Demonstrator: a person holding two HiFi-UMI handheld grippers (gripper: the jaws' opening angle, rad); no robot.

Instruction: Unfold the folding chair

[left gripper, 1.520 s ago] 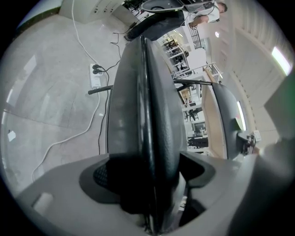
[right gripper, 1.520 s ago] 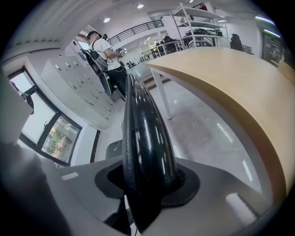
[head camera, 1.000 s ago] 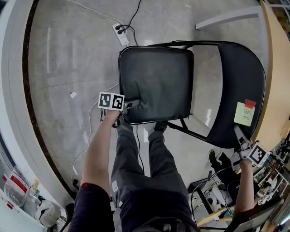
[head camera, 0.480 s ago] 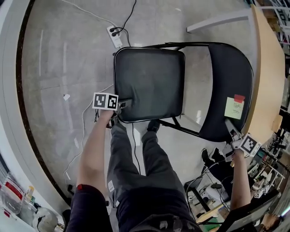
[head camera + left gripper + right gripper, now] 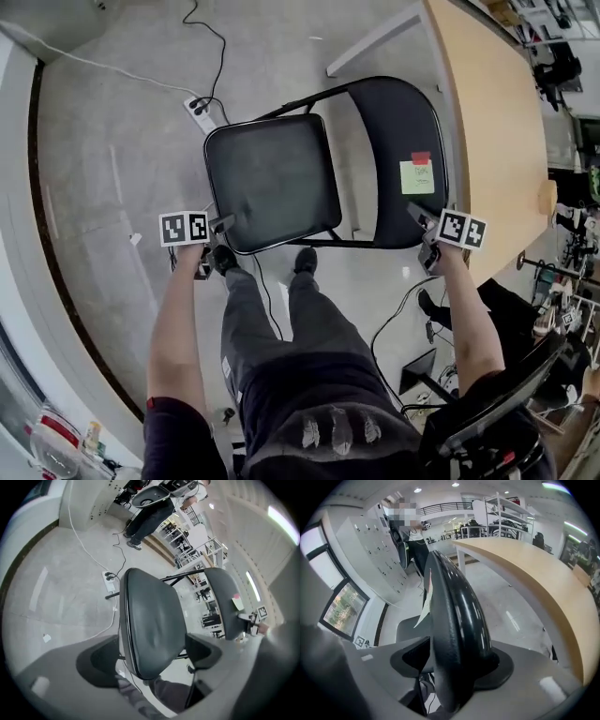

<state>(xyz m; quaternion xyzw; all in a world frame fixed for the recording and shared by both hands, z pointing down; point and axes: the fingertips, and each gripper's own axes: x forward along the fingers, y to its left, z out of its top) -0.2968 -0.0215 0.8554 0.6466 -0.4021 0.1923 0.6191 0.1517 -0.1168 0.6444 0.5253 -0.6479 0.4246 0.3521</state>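
The black folding chair stands unfolded on the floor, its seat flat and its backrest toward the table. A yellow sticky note is stuck on the backrest. My left gripper is open, just off the seat's near left corner; the seat shows between its wide jaws with the pads clear of it. My right gripper is at the backrest's top edge. Its jaws are opening, and the padded backrest still stands between them.
A long wooden table runs close behind the backrest. A white power strip with cables lies on the floor beyond the seat. My legs stand at the seat's front. An office chair is at the lower right.
My left gripper has come off the seat's front corner and drawn back and up. The right gripper stays at the backrest's top edge. The chair now sits more to the left in the head view.
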